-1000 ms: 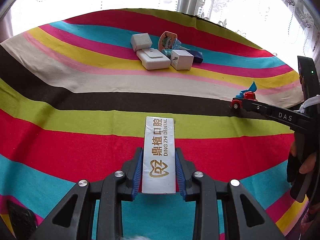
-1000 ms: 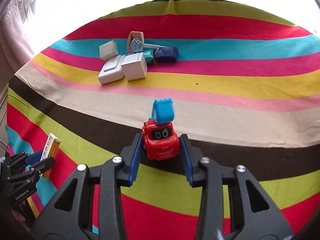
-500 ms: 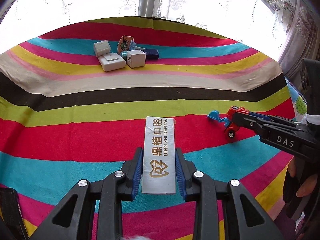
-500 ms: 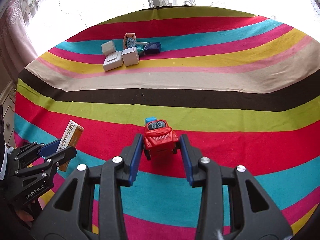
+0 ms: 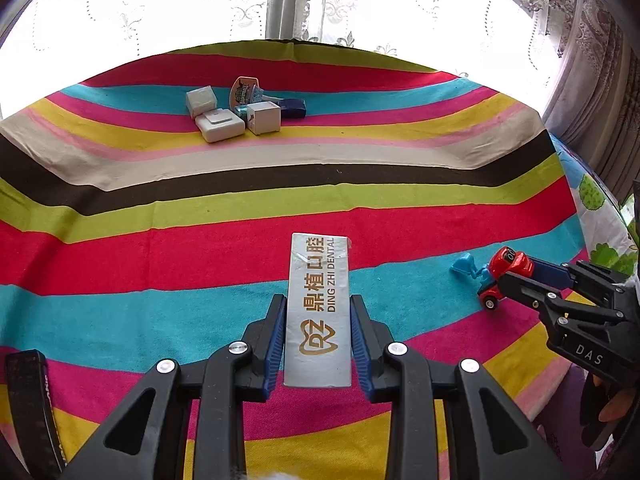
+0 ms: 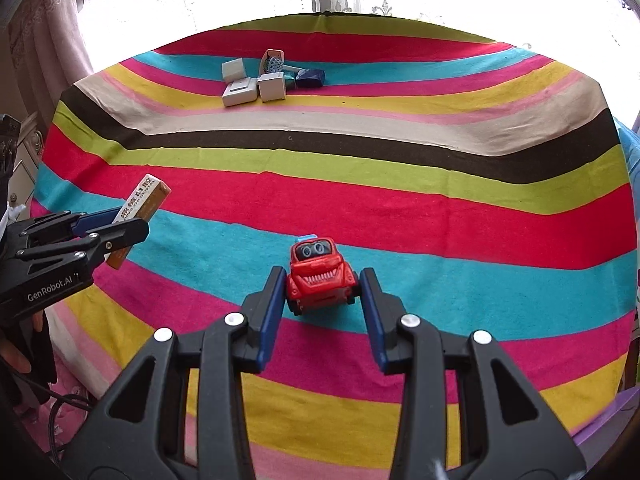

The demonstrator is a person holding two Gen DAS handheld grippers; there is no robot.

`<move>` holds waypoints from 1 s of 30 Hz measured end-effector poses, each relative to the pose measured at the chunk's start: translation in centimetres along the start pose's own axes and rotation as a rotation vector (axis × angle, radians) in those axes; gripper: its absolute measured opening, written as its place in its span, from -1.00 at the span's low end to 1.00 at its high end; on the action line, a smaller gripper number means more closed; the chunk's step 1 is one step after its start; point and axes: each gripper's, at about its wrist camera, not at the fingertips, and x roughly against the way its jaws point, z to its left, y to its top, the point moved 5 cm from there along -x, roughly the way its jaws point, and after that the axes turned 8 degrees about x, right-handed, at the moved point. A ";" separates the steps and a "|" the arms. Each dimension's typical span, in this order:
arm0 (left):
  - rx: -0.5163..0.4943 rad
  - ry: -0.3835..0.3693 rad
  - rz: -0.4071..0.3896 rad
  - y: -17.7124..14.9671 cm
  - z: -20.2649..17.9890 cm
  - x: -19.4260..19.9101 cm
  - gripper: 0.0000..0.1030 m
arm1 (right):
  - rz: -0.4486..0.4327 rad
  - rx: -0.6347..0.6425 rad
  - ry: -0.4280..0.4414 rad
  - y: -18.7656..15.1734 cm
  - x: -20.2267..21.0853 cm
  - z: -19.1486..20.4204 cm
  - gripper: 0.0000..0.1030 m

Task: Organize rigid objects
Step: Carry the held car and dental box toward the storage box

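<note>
Fingers (image 5: 277,332) of the left gripper (image 5: 318,336) clamped on the dental box (image 5: 319,308), right gripper (image 6: 322,308) clamped on the red toy car (image 6: 320,278), both over the striped cloth (image 6: 440,208); small-item cluster (image 5: 240,114) already grouped far back, these two unplaced

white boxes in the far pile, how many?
3, all on the far end of the striped cloth: a cube at the left, a flat box in front, a cube right of it. More may hide behind.
</note>
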 end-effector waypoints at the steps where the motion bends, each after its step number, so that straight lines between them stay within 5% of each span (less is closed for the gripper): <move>1: -0.003 -0.002 0.001 -0.1 -0.1 0.0 -0.38 | -0.006 0.002 0.003 -0.2 0.3 -0.1 -0.19; 17: -0.082 -0.065 -0.009 -0.3 -3.5 1.5 -0.38 | -0.131 0.013 -0.006 2.1 5.9 -0.1 -0.19; 30: -0.190 -0.215 -0.006 -0.6 -9.9 4.4 -0.38 | -0.162 0.015 -0.092 1.1 11.6 -3.3 -0.19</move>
